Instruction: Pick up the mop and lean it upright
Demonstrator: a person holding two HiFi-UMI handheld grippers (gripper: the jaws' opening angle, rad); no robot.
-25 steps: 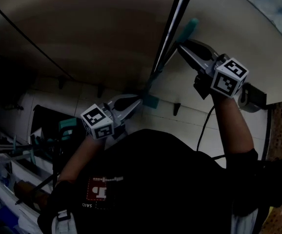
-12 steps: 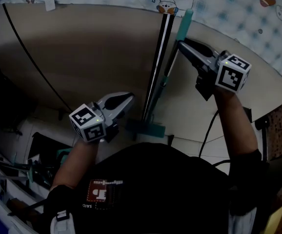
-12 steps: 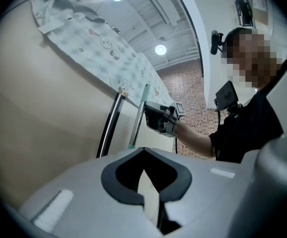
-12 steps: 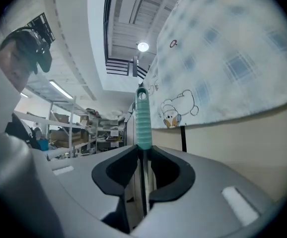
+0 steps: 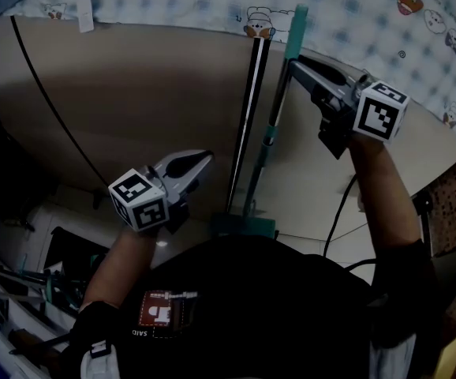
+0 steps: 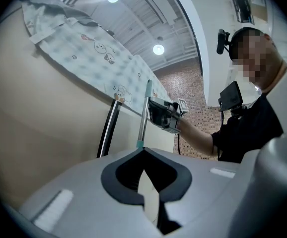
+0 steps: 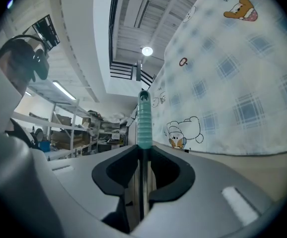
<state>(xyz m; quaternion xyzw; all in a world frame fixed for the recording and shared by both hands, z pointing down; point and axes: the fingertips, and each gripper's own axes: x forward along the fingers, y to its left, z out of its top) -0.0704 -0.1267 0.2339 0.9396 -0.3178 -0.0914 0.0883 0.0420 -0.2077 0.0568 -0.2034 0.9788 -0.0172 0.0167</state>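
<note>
A: Why are you gripping upper right?
B: Your right gripper is clamping the mop high, probably for leverage, standing it upright mid-frame; your left gripper is hovering closed, empty.

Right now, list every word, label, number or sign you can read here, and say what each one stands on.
No text reads clearly.
Patch on the black shirt: lettering too small and blurred.
White tag on the cartoon-print cloth: unreadable.
Both the left gripper and the right gripper: square markers only, no letters.
</note>
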